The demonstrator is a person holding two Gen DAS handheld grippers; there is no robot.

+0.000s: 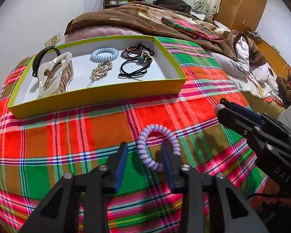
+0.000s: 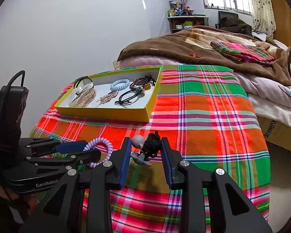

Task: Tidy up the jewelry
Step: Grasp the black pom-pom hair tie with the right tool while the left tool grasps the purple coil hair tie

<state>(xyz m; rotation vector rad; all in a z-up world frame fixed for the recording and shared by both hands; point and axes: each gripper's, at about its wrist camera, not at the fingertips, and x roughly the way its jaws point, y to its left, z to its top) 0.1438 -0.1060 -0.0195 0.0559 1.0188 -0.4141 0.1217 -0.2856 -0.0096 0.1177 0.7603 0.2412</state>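
Left wrist view showed the left gripper (image 1: 144,151) part open around a lilac coil hair tie (image 1: 157,145) on the plaid cloth (image 1: 67,132) — pad contact unclear. The right gripper (image 2: 145,147) clamped a black beaded charm (image 2: 148,148), its lower end partly hidden. A yellow tray (image 1: 99,97) lay beyond.

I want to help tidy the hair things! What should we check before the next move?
1. Coil inside left gripper: ok.
2. Left pads squeezing coil: not ok, gap on one side.
3. Right gripper holding bead tie: ok.
4. Box has bare floor left: ok.
5. Grippers apart: ok.
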